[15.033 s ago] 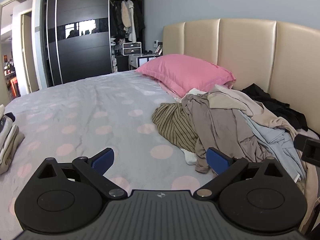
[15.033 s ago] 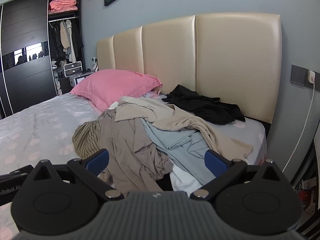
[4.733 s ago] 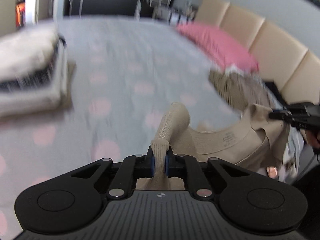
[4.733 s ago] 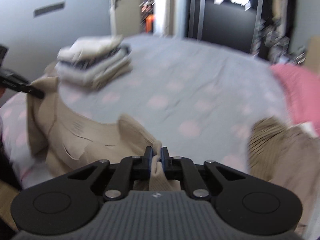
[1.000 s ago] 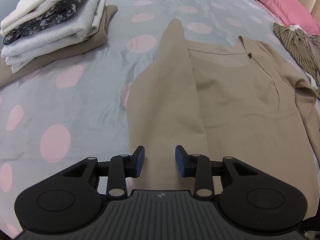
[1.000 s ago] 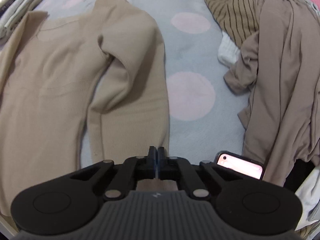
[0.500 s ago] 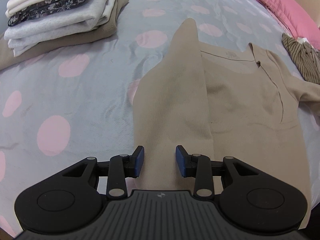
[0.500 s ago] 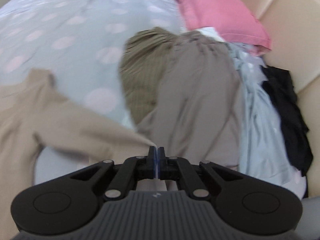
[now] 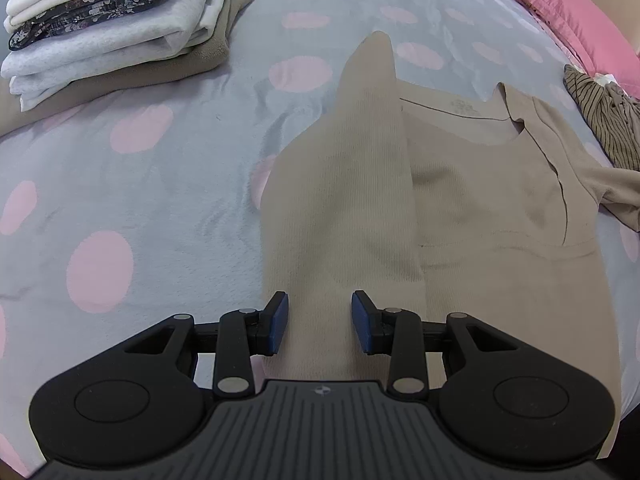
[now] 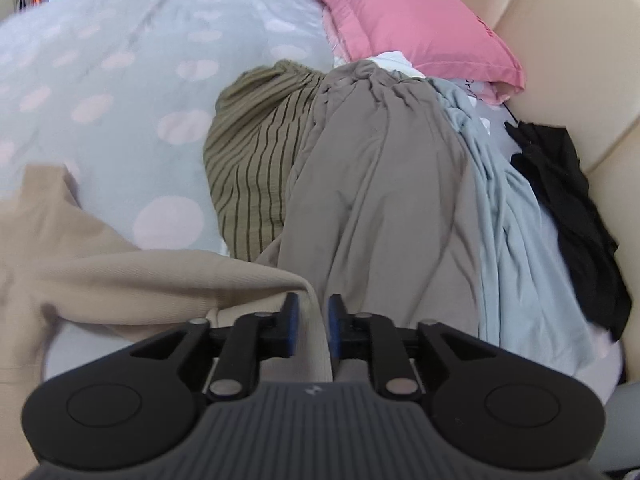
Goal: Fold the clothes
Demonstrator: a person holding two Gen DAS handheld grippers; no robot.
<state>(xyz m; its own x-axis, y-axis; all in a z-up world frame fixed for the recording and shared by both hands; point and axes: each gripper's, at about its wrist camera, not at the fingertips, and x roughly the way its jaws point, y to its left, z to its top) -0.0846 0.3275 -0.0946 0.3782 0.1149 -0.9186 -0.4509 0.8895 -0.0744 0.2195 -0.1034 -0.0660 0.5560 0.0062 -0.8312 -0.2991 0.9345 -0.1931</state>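
Note:
A beige sweater (image 9: 480,208) lies flat on the grey, pink-dotted bedspread (image 9: 120,184). One sleeve (image 9: 352,184) is laid straight down along the body. My left gripper (image 9: 319,322) hovers open over that sleeve's lower end, and its blue pads stand apart from the cloth. In the right wrist view the other sleeve (image 10: 160,276) is drawn out sideways towards the clothes pile. Its cuff end runs between the pads of my right gripper (image 10: 313,320). Those jaws are opening, with a gap on each side of the cloth.
A stack of folded clothes (image 9: 112,28) sits at the far left. Unfolded clothes are heaped just past the right gripper: a striped olive piece (image 10: 256,152), a grey-brown one (image 10: 380,184), a light blue one (image 10: 504,208) and a black one (image 10: 568,184). A pink pillow (image 10: 420,20) leans on the padded headboard (image 10: 568,52).
The right gripper, shut on the sleeve's end, lifted it and swung it out towards the clothes pile, and its jaws have now parted. The left gripper has stayed open over the other sleeve.

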